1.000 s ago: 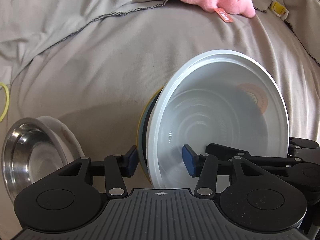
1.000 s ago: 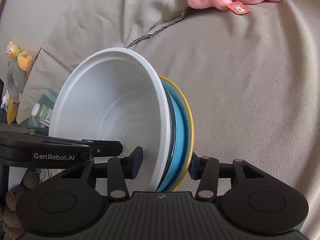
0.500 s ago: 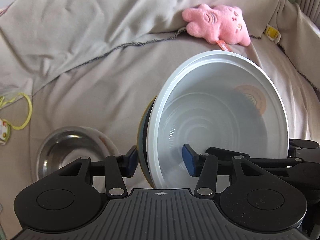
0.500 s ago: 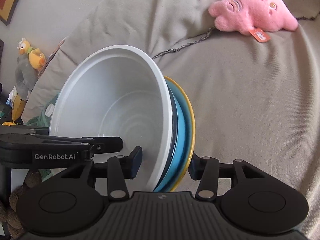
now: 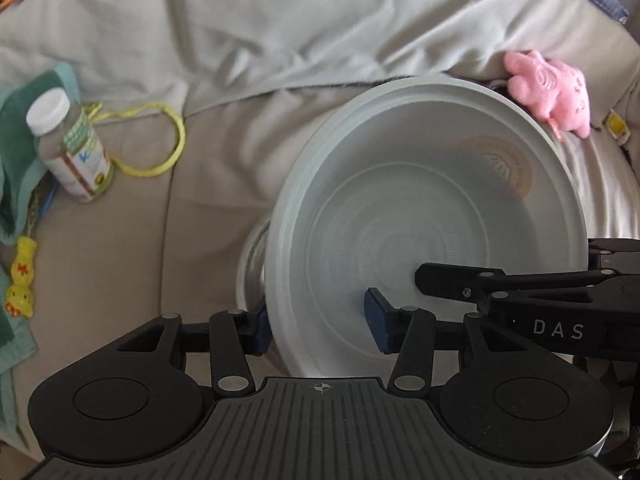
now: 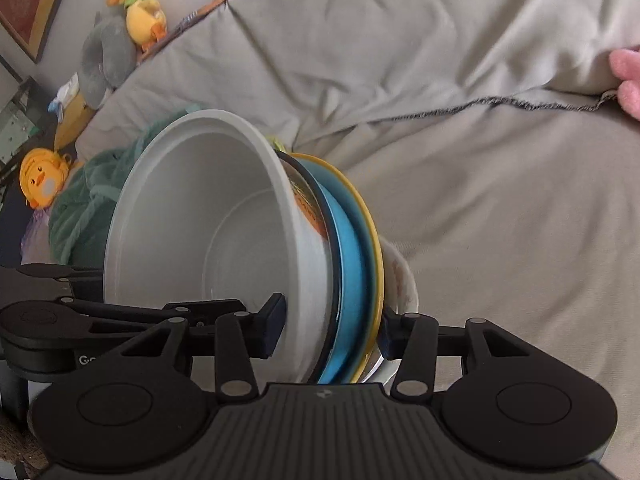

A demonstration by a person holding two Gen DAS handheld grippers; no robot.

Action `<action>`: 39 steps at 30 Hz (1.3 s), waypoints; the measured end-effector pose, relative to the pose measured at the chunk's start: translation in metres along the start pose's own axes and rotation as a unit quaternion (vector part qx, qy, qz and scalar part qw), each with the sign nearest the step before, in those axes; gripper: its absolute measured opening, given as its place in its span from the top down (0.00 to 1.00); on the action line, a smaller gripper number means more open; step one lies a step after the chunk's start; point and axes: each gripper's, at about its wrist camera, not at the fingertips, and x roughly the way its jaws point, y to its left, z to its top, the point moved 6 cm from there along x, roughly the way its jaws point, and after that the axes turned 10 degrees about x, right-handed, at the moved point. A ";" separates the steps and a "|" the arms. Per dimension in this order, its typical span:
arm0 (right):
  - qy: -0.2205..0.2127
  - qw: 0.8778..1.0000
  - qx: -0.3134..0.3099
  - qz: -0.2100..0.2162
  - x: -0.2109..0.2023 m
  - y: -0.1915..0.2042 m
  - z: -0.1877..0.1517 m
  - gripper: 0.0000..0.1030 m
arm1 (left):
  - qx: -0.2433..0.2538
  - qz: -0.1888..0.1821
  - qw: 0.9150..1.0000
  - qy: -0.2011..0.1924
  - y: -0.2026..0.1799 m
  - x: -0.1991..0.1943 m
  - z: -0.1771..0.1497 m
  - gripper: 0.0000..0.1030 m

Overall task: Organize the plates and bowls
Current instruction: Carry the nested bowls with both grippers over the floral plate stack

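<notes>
A stack of dishes is held tilted between both grippers: a white bowl [image 5: 432, 232] on top, then a dark-rimmed dish, a blue plate [image 6: 348, 280] and a yellow plate [image 6: 370, 248]. My left gripper [image 5: 318, 326] is shut on one side of the stack's rim. My right gripper [image 6: 330, 328] is shut on the opposite side. The white bowl also shows in the right wrist view [image 6: 208, 248]. A steel bowl with a white outside [image 5: 250, 276] sits on the cover right behind the stack; its rim also shows in the right wrist view [image 6: 402, 280].
Everything is over a beige cover [image 5: 224, 184] on a soft sofa. A small bottle [image 5: 70, 148], a yellow cord loop [image 5: 160, 148] and green cloth [image 5: 16, 168] lie at left. A pink plush [image 5: 552, 92] lies at back right. Duck toys [image 6: 138, 12] sit at far left.
Both grippers have carried the stack leftward and pulled back; the steel bowl now sits directly behind the stack instead of off to the left. The bottle and cord came into view.
</notes>
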 end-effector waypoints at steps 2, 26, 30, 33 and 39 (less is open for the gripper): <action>0.025 1.000 -0.002 -0.016 0.024 0.000 -0.007 0.54 | 0.000 0.002 1.000 0.021 0.007 0.021 -0.010 0.53; 0.059 0.995 -0.010 -0.084 0.049 0.006 -0.013 0.54 | -0.098 -0.070 0.993 -0.007 0.050 0.033 -0.024 0.81; 0.058 0.994 -0.009 -0.093 0.048 0.006 -0.010 0.54 | -0.129 -0.088 0.988 -0.017 0.049 0.033 -0.030 0.81; 0.052 0.994 -0.002 -0.097 0.047 0.004 -0.011 0.58 | -0.123 -0.077 0.989 -0.020 0.046 0.032 -0.028 0.81; 0.048 0.993 0.005 -0.106 0.043 0.001 -0.015 0.67 | -0.106 -0.065 0.991 -0.050 0.040 0.031 -0.026 0.68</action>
